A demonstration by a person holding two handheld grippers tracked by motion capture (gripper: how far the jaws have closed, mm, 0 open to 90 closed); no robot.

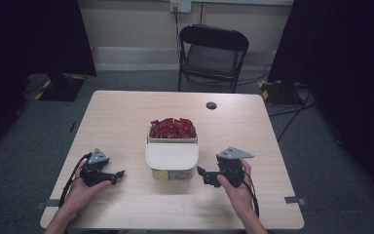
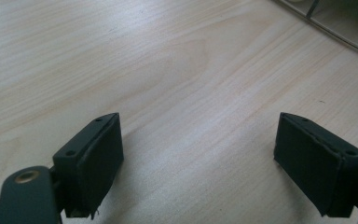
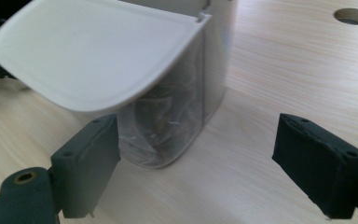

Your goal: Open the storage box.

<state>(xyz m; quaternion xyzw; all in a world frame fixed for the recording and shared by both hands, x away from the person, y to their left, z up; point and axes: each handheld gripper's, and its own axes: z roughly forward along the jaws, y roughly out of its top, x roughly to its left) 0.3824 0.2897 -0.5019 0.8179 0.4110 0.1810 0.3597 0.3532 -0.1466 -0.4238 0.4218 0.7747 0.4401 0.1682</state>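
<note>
A clear plastic container (image 1: 175, 173) stands at the middle of the table. Its far compartment is heaped with red packets (image 1: 172, 128), and a white lid (image 1: 171, 155) lies over the near one. To its left, my left gripper (image 1: 119, 174) rests low over the wood and points at the container, jaws open and empty (image 2: 198, 158). On the other side my right gripper (image 1: 202, 174) faces the container's near right corner, open with nothing between its pads (image 3: 198, 158). In the right gripper view the white lid (image 3: 93, 51) overhangs the clear wall (image 3: 168, 126) close ahead.
The light wooden table (image 1: 126, 112) has a round cable hole (image 1: 211, 105) at its far side, seen also as the hole (image 3: 353, 16) in the right gripper view. A black folding chair (image 1: 213, 53) stands beyond the far edge. Dark curtains flank the room.
</note>
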